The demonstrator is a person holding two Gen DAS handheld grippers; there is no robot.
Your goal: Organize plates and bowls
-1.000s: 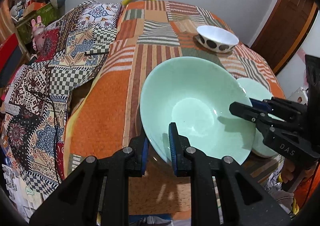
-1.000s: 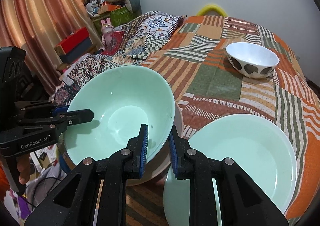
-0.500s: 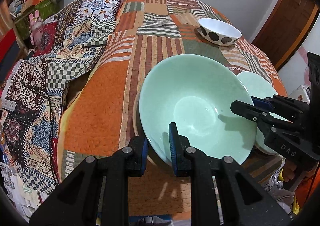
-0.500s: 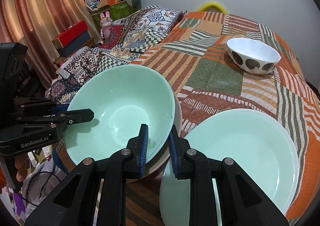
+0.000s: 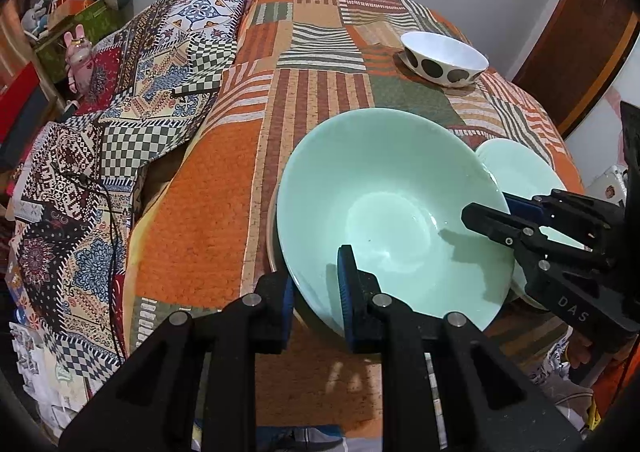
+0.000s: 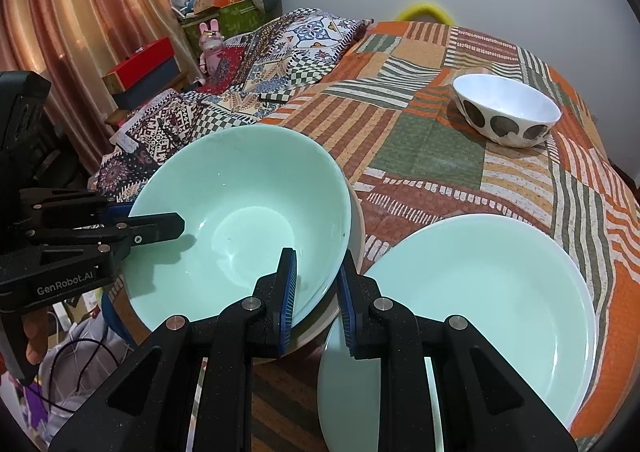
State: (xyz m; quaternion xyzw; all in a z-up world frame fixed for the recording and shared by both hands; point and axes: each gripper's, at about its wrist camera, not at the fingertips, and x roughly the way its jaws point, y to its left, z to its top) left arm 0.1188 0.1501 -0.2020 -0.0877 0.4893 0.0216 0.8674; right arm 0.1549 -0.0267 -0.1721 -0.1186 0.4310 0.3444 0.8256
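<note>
A large mint-green bowl [image 5: 384, 188] [image 6: 240, 208] is held over a cream bowl [image 6: 354, 220] whose rim shows beneath it. My left gripper [image 5: 314, 288] is shut on the green bowl's near rim. My right gripper [image 6: 316, 280] is shut on its opposite rim; it shows in the left wrist view [image 5: 496, 212], and the left one in the right wrist view [image 6: 152, 222]. A mint-green plate [image 6: 476, 300] [image 5: 520, 172] lies flat to the right. A white bowl with dark dots [image 5: 444, 58] [image 6: 506, 114] stands at the far right.
The table is covered by an orange patchwork cloth [image 5: 208, 204]. A patterned quilt [image 5: 120, 120] lies over the left side, with a thin cable [image 5: 108, 220] on it. Boxes and toys [image 6: 216, 12] crowd the far left corner. A wooden door [image 5: 576, 52] is at the right.
Both grippers keep their hold on the green bowl. The bowl and grippers have drawn slightly back and up, so more of the tabletop and the dotted bowl show.
</note>
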